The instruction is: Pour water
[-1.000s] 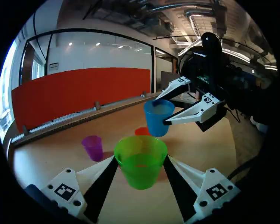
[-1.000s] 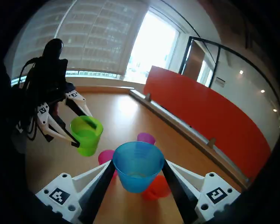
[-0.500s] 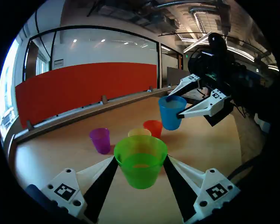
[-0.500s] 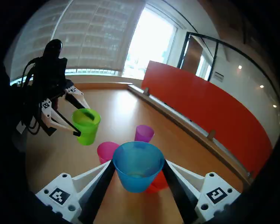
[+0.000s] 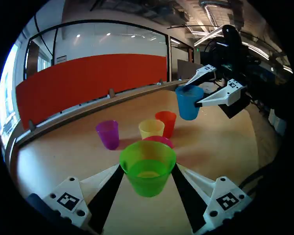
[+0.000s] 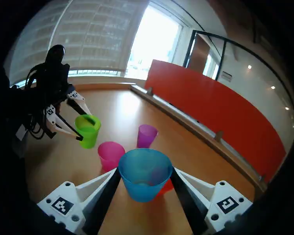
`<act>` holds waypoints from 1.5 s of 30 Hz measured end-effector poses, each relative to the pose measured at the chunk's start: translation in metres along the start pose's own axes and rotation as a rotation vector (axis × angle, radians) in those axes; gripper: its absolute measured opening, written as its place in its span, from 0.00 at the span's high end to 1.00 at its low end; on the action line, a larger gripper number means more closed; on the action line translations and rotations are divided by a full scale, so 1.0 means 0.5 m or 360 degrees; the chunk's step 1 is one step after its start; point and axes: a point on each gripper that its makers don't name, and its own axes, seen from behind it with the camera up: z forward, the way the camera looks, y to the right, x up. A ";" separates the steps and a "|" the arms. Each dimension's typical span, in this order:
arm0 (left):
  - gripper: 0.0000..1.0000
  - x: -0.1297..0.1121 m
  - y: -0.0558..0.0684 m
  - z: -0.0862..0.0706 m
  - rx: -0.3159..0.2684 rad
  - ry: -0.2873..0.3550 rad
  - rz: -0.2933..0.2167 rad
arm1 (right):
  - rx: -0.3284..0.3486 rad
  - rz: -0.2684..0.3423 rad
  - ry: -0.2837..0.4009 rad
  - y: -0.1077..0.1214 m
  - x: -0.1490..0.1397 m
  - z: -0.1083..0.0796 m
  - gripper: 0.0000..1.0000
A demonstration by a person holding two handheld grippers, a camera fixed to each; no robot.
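Observation:
My left gripper (image 5: pixel 147 167) is shut on an upright green cup (image 5: pixel 147 174), held above the wooden table (image 5: pixel 60 164). Farther off to the upper right, my right gripper (image 5: pixel 189 98) holds a blue cup (image 5: pixel 188 103) upright in the air. In the right gripper view the blue cup (image 6: pixel 145 180) sits between the two fingers of the right gripper (image 6: pixel 145 176), and the left gripper (image 6: pixel 85 126) with the green cup (image 6: pixel 88 132) hangs at the left. The two held cups are well apart.
Purple (image 5: pixel 107 134), yellow (image 5: pixel 151 128), orange-red (image 5: pixel 166 122) and pink (image 5: pixel 159 140) cups stand together on the table between the grippers. A raised ledge (image 5: pixel 88 107) and a red wall panel (image 5: pixel 88 82) run along the table's far side.
The two held cups have drawn apart. The blue cup moved right and farther from the green one, and the cups standing on the table came more into sight.

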 end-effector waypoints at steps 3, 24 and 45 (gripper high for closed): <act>0.15 -0.014 -0.004 0.005 0.0004 -0.0029 -0.0005 | 0.0001 0.0012 -0.0014 0.001 -0.009 -0.001 0.09; 0.15 -0.078 -0.016 0.033 0.0023 -0.0135 -0.0037 | 0.0011 0.0041 -0.0088 0.001 -0.067 0.005 0.09; 0.15 -0.099 -0.013 0.038 0.0014 -0.0187 -0.0032 | 0.0024 0.0079 -0.0150 -0.005 -0.101 0.016 0.08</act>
